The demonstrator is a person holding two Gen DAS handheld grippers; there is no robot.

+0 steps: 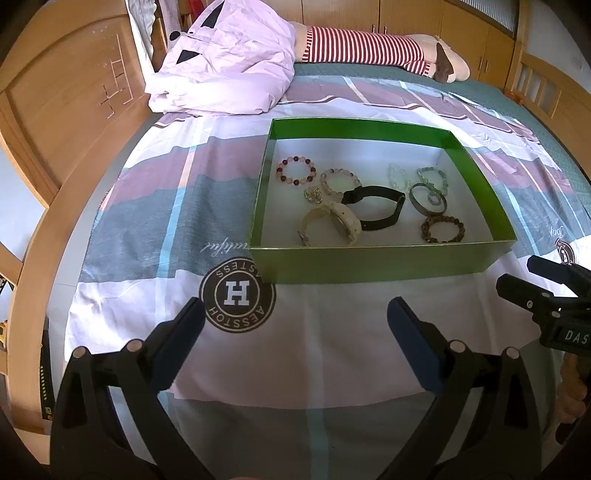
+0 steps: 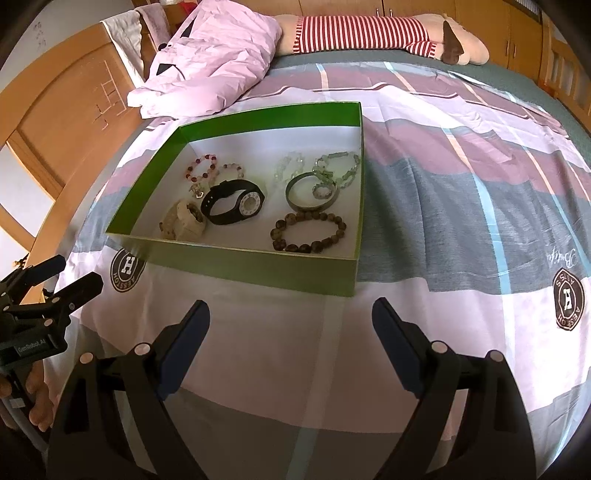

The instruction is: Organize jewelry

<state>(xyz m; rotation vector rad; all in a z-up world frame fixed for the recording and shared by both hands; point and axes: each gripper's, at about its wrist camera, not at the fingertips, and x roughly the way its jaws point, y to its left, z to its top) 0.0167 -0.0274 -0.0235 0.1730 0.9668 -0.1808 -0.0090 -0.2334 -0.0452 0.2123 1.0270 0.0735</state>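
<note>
Green box of bracelets and watches lies on the bed just ahead of both my grippers, left and right, each gaping empty, neither clearly nearer.

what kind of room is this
Most likely a bedroom: the green box of jewelry sits on a bed with a patterned sheet, a wooden headboard at the left and wardrobes behind.
</note>
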